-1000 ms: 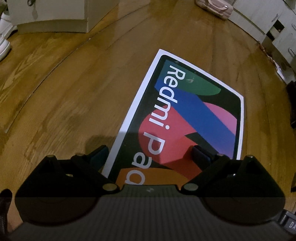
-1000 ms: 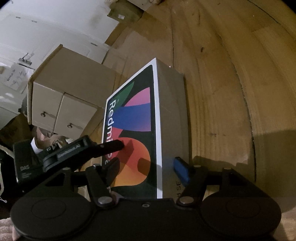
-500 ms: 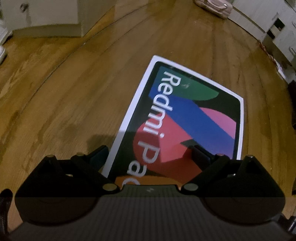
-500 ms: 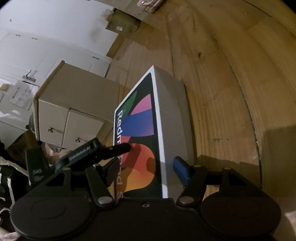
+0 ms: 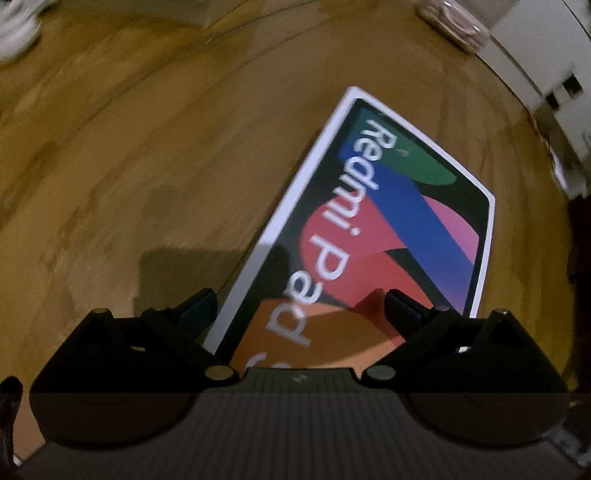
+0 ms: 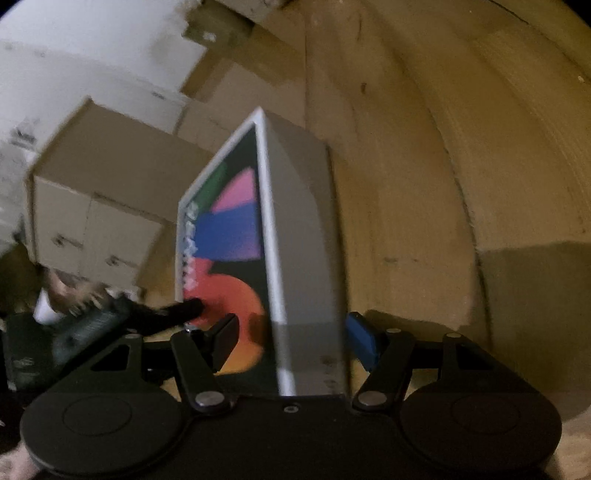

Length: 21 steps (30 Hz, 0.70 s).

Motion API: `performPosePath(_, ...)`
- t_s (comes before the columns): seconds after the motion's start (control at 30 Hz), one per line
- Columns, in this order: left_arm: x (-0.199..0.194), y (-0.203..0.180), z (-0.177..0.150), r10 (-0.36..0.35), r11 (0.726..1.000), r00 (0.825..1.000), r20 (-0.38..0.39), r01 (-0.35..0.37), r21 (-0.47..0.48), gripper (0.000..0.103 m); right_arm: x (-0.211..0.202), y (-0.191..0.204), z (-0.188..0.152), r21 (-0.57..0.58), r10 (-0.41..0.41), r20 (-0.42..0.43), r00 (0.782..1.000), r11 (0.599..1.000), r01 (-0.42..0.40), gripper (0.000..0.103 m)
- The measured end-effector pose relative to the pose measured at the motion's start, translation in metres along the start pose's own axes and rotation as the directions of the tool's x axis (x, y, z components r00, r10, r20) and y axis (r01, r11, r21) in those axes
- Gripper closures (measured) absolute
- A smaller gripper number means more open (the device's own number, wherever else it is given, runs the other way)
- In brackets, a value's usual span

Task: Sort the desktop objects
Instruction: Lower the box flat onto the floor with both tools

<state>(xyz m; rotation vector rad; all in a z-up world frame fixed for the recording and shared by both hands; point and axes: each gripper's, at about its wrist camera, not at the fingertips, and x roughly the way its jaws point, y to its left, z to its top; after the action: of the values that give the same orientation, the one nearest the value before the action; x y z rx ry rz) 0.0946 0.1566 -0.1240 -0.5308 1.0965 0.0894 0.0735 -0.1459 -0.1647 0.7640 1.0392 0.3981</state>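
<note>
A flat white Redmi Pad box [image 5: 388, 229] with a colourful printed lid is held up off the wooden floor. In the right wrist view the box [image 6: 258, 251] stands between my fingers, lid face to the left and grey side to the right. My right gripper [image 6: 291, 336] is shut on the box's near edge. My left gripper [image 5: 299, 310] is open over the lid's near end, its right fingertip [image 5: 402, 306] against the lid and its left fingertip [image 5: 199, 306] off the box's edge. The left gripper's finger [image 6: 177, 310] also shows touching the lid.
A white drawer cabinet [image 6: 96, 206] stands at the left behind the box. A pink bag [image 5: 454, 22] and white furniture [image 5: 546, 55] lie at the far right of the wooden floor [image 5: 147, 147]. A white shoe [image 5: 18, 33] sits at the far left.
The box has tilted and lifted further from the floor in the right gripper. The left gripper has drawn back a little along the lid, so more of the lettering shows.
</note>
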Motion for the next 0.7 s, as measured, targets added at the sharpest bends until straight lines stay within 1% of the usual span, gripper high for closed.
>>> performPosePath(0.03,0.001,0.003,0.0,-0.007,1.0,1.0,-0.013,0.007,-0.009,0.005,0.001,-0.002,-0.001,-0.006,0.0,-0.007,1.0,1.0,0.0,0.032)
performPosePath(0.17,0.003,0.01,-0.005,-0.015,1.0,0.999,-0.041,0.015,-0.011,0.005,0.001,-0.012,-0.006,0.025,0.063,-0.025,0.998,0.998,-0.062,0.032)
performPosePath(0.23,0.001,0.01,-0.009,-0.01,1.0,0.999,-0.046,0.01,-0.011,0.004,0.003,-0.012,-0.008,0.016,0.087,-0.049,0.995,0.996,-0.087,0.032)
performPosePath(0.27,0.0,0.01,-0.011,-0.006,1.0,0.999,-0.052,0.006,-0.006,0.004,0.004,-0.012,-0.01,0.004,0.097,-0.059,0.994,0.995,-0.097,0.03)
performPosePath(0.4,-0.006,0.01,-0.012,-0.013,1.0,0.998,-0.068,0.014,0.019,0.004,0.006,-0.012,-0.012,0.007,0.107,-0.062,0.992,0.994,-0.106,0.029)
performPosePath(0.47,-0.01,0.013,-0.012,-0.036,0.999,0.998,-0.058,0.036,0.0,0.004,0.005,-0.016,-0.013,0.028,0.109,-0.056,0.993,0.994,-0.107,0.034)
performPosePath(0.53,-0.015,0.018,-0.01,-0.065,0.997,0.997,-0.047,0.063,-0.042,0.004,0.002,-0.016,-0.012,0.034,0.111,-0.057,0.992,0.993,-0.11,0.04)
performPosePath(0.6,-0.021,0.023,-0.007,-0.098,0.993,0.995,-0.034,0.096,-0.076,0.004,-0.002,-0.016,-0.01,0.044,0.12,-0.058,0.991,0.992,-0.117,0.042)
performPosePath(0.7,-0.029,0.026,-0.005,-0.138,0.985,0.99,-0.012,0.136,-0.106,0.004,-0.007,-0.013,-0.007,0.052,0.141,-0.051,0.989,0.989,-0.139,0.042)
